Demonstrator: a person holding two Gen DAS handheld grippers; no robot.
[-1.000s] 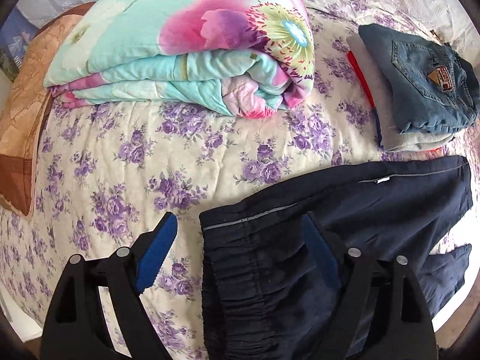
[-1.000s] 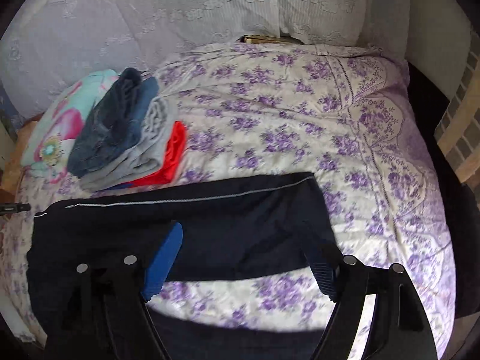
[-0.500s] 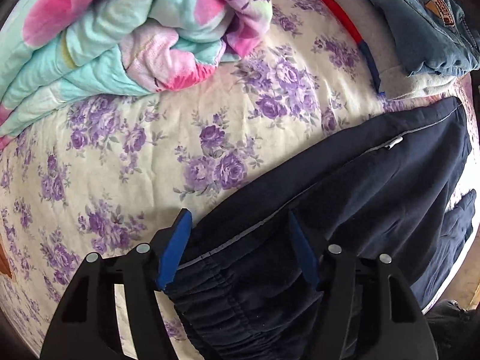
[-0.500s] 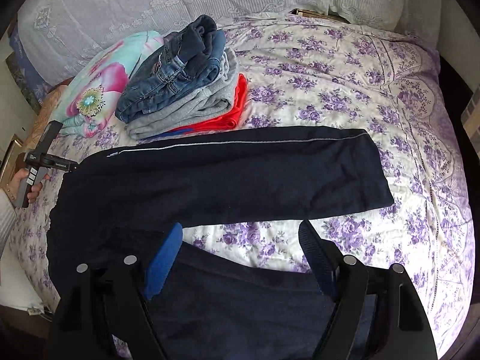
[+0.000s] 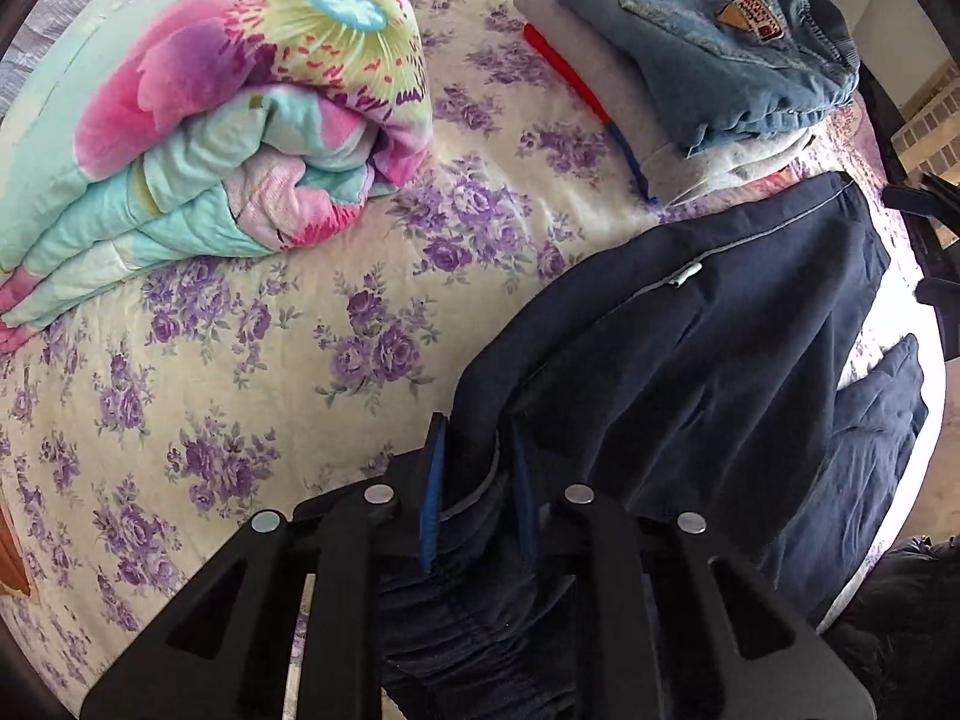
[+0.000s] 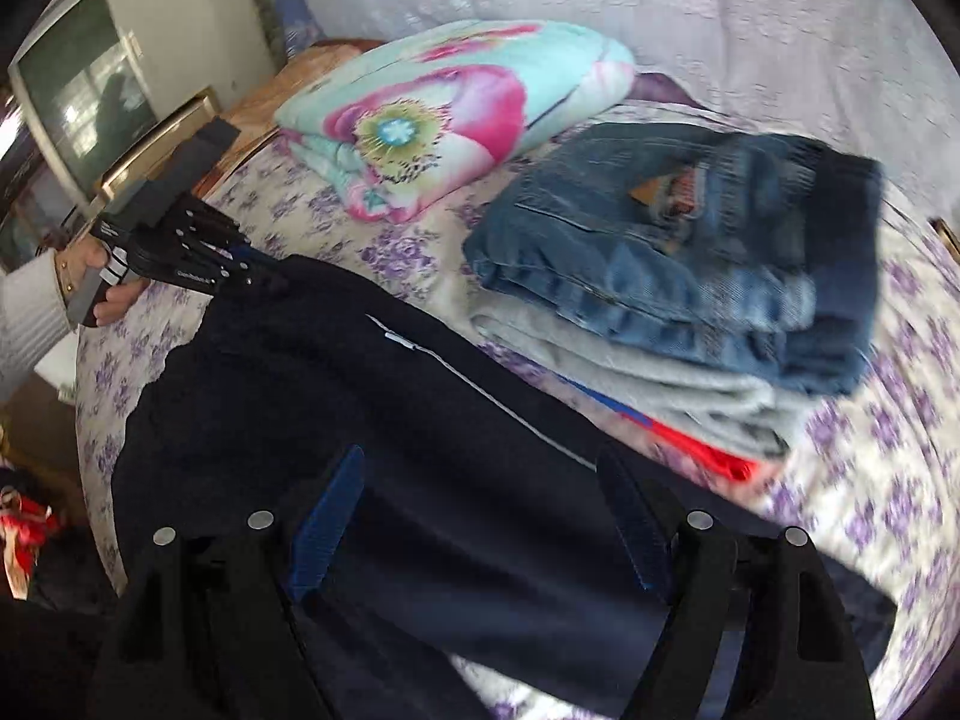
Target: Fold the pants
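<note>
Pants (image 5: 708, 360): dark navy, lying spread on the flowered bed (image 5: 240, 372), running from my left gripper at 6 o'clock out toward 2 o'clock in the left wrist view; a thin pale stripe is running along one side seam.
Waistband: the gathered elastic end is sitting between my left jaws, bunched up below them.
Left gripper (image 5: 474, 480): my jaws are closing on the waistband edge, the blue pads nearly together with the navy cloth pinched between them; in the right wrist view this gripper (image 6: 198, 252) is showing at 10 o'clock, at the pants' far corner.
Left hand (image 6: 111, 294): wrapping the handle, a white sleeve behind it.
Right gripper (image 6: 480, 516): my jaws are standing spread wide, hovering over the pants (image 6: 372, 420), with nothing pinched between them; the view is blurring.
Folded stack (image 5: 720, 60): blue jeans on grey and red garments, lying at 1 o'clock just beyond the pants.
Floral quilt (image 5: 210, 108): folded, pink and turquoise, sitting at 11 o'clock, well apart from the pants.
Television (image 6: 72, 96): standing off the bed at 10 o'clock in the right wrist view.
</note>
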